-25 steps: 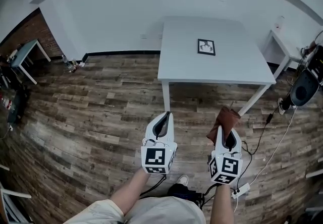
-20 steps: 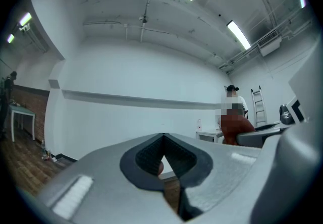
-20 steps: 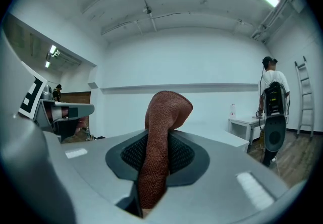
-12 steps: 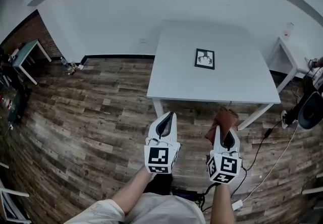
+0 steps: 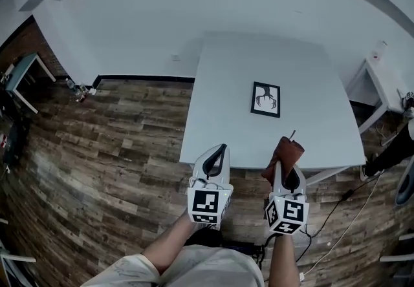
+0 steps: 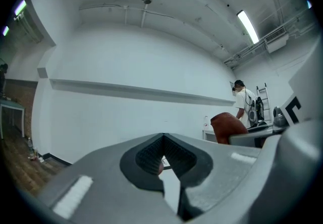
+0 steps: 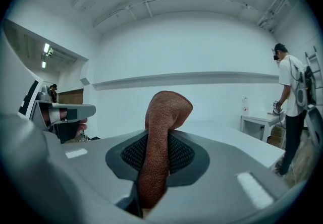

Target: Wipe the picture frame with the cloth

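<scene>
A white table point(image 5: 223, 117) stands on a wood-plank floor point(image 5: 110, 150) with the picture frame point(image 5: 266, 99) flat near its middle, and at the table's near edge the right gripper point(image 5: 283, 164) pinches the brown cloth point(image 5: 285, 152) while the left gripper point(image 5: 219, 150) is closed on nothing.

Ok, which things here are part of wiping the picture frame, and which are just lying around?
For the job:
picture frame, flat on the white table
brown cloth, clamped in the right claw

Not in use:
left claw, shut on nothing
small side table
person in the background
</scene>
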Demonstrator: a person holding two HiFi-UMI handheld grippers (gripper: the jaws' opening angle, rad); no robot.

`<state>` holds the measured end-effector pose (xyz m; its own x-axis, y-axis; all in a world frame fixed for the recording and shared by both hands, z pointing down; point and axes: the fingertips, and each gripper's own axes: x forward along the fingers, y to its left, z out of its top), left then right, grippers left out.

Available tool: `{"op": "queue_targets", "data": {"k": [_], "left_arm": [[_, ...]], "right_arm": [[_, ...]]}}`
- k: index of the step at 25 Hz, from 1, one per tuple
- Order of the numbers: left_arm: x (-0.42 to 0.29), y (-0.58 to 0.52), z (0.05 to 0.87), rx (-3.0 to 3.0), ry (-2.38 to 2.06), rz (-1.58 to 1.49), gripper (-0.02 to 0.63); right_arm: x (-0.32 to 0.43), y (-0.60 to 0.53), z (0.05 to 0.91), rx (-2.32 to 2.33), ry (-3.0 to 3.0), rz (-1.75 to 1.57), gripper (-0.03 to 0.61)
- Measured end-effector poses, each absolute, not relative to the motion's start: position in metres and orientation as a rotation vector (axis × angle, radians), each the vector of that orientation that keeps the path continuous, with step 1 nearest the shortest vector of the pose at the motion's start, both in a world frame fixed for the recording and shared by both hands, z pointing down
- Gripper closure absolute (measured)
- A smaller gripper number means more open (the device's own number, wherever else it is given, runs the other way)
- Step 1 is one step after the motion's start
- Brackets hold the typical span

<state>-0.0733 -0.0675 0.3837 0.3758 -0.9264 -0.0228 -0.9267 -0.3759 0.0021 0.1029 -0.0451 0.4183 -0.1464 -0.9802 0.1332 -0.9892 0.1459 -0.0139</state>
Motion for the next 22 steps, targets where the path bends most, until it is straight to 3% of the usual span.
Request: {"op": "queue_targets", "data": {"k": [7, 22], "left_arm": [[-0.059, -0.146, 0.384, -2.624, 1.724, 0.014, 0.614], [0.031, -0.287, 0.419, -2.644, 1.751, -0.042, 0.614]], "right_arm": [[0.104, -0.119, 0.424, 1.972, -2.271, 0.182, 0.474], [0.178, -0.269, 0.458, 1.844, -2.301, 0.290, 0.474]]}}
